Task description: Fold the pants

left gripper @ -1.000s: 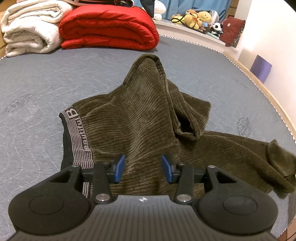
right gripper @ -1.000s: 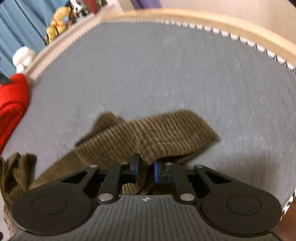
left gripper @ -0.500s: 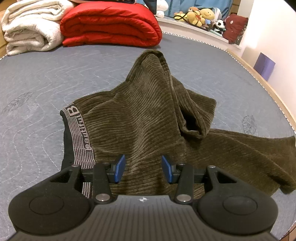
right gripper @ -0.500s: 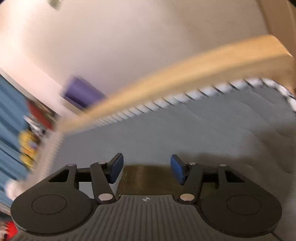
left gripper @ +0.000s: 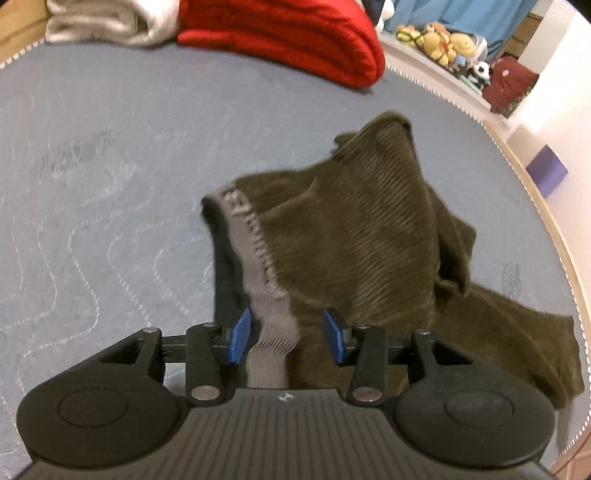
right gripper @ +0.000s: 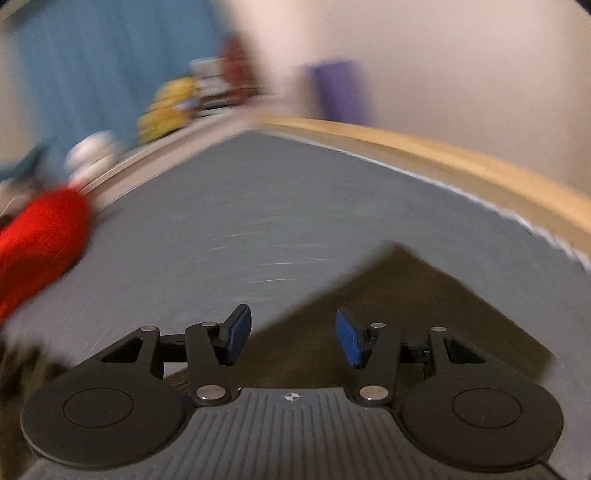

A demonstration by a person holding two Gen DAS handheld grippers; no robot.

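Observation:
Olive corduroy pants [left gripper: 369, 236] lie rumpled on the grey mattress [left gripper: 110, 166], with a grey lettered waistband [left gripper: 255, 251] running toward me. My left gripper [left gripper: 287, 336] is open, its blue pads on either side of the waistband's near end, not closed on it. One leg stretches to the right [left gripper: 517, 339]. In the blurred right wrist view my right gripper [right gripper: 293, 334] is open and empty, hovering over a flat end of the pants [right gripper: 424, 314].
A red quilt [left gripper: 288, 33] and a white blanket [left gripper: 110, 18] are folded at the mattress's far side. Stuffed toys [left gripper: 443, 40] sit on a ledge behind. A wooden bed edge [right gripper: 461, 166] runs along the right, with a purple box [left gripper: 546, 173] beyond it.
My right gripper let go of the pant leg, opened and swung round. My left gripper moved left to straddle the waistband. The leg now lies flatter to the right.

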